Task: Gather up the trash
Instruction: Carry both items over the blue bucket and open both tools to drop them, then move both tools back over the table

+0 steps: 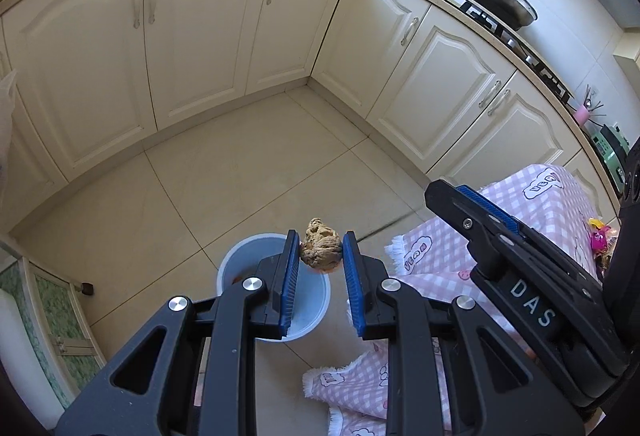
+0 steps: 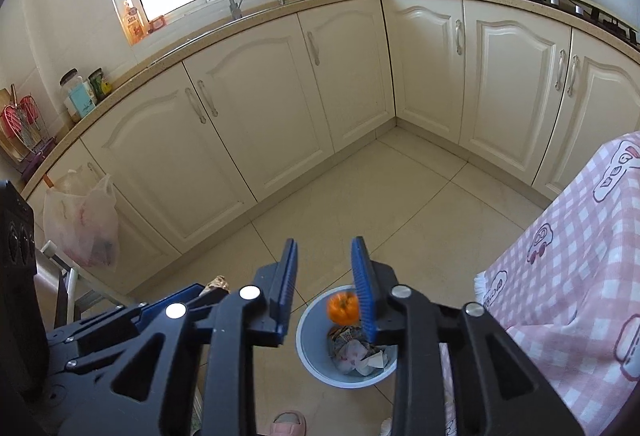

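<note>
left gripper [image 1: 321, 250] pinching a brown lump [image 1: 320, 247] over the bin [image 1: 236, 256] | right gripper [image 2: 325, 286] standing part open, gripping nothing | orange scrap [image 2: 342, 308] blurring above the bin's litter | pink cloth [image 2: 568, 248] hanging just right of the bin | cabinets [image 2: 256, 108] standing beyond

- The left wrist view looks steeply down along its fingers at the pale blue bin [image 1: 276, 288] on the floor, close above it.
- The right wrist view faces the same bin [image 2: 348, 352] from beside, sharing the corner cabinets [image 2: 352, 76] beyond.
</note>
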